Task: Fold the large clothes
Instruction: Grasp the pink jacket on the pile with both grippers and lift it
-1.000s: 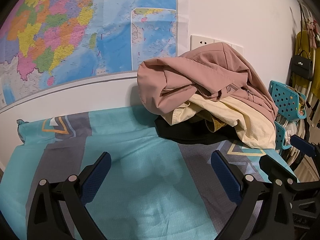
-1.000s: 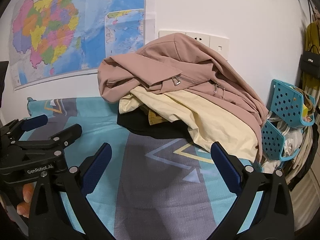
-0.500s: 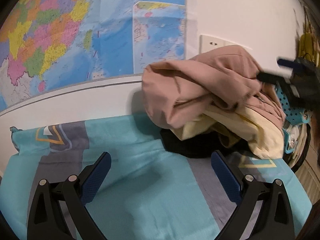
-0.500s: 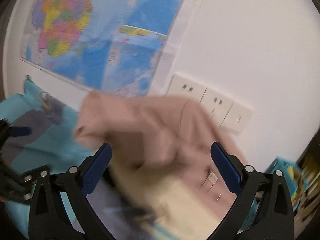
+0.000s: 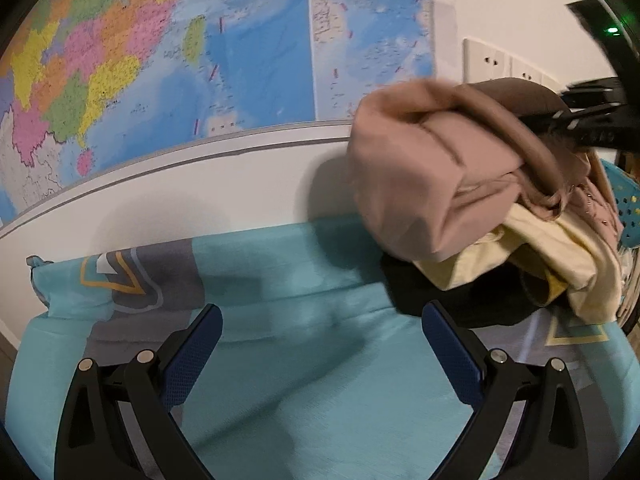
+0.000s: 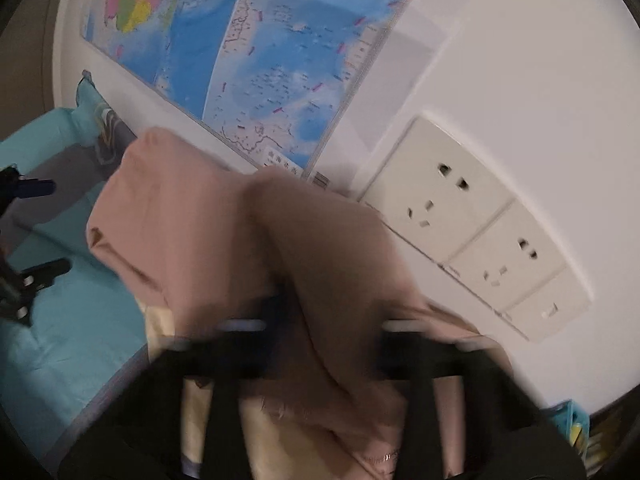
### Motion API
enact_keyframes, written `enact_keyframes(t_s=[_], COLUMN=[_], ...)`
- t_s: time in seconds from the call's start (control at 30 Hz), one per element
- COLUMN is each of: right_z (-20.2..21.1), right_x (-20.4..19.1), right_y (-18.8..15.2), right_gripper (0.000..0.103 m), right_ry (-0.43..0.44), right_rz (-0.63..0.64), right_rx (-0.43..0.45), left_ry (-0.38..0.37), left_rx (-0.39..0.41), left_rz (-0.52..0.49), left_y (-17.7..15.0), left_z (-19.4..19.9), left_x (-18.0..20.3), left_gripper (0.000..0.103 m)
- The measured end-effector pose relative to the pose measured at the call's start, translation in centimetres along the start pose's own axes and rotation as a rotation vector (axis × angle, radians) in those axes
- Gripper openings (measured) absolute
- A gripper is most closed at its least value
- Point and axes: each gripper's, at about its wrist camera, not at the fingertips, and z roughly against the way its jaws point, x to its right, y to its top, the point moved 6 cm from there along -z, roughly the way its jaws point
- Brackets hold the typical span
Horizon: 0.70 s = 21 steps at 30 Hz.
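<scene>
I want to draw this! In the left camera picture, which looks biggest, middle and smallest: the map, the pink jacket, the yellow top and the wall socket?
1. map, biggest
2. pink jacket
3. yellow top, partly hidden under the jacket, so its true size is unsure
4. wall socket, smallest, partly covered by the jacket

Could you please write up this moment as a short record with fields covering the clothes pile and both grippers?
surface: teal and grey bedsheet
pile: pink jacket on top, cream garment under it, black garment at the bottom
right gripper: jaws have just been closing, pink jacket fabric between them
left gripper: open, nothing between its fingers, over bare sheet
wall: map, sockets
</scene>
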Motion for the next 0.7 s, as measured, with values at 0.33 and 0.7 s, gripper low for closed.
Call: enact_keyframes(t_s=[0.33,0.7], right_z=[16.3,23.8], right_x=[7.3,11.7], right_y=[3.4,3.4], right_gripper=[0.008,0.008], right_ry=[-0.107,-0.141], right_rz=[-0.261,-0.384], right_rx=[0.388,0.548], left_ry=[-0.142,-0.486], left_rx=[0.154,0.330], left_rz=[-0.070,-0.178], left_y=[3.6,8.5], left_z=[0.7,1.8], left_x=[1.3,7.2], left_gripper=[0.097,0.097])
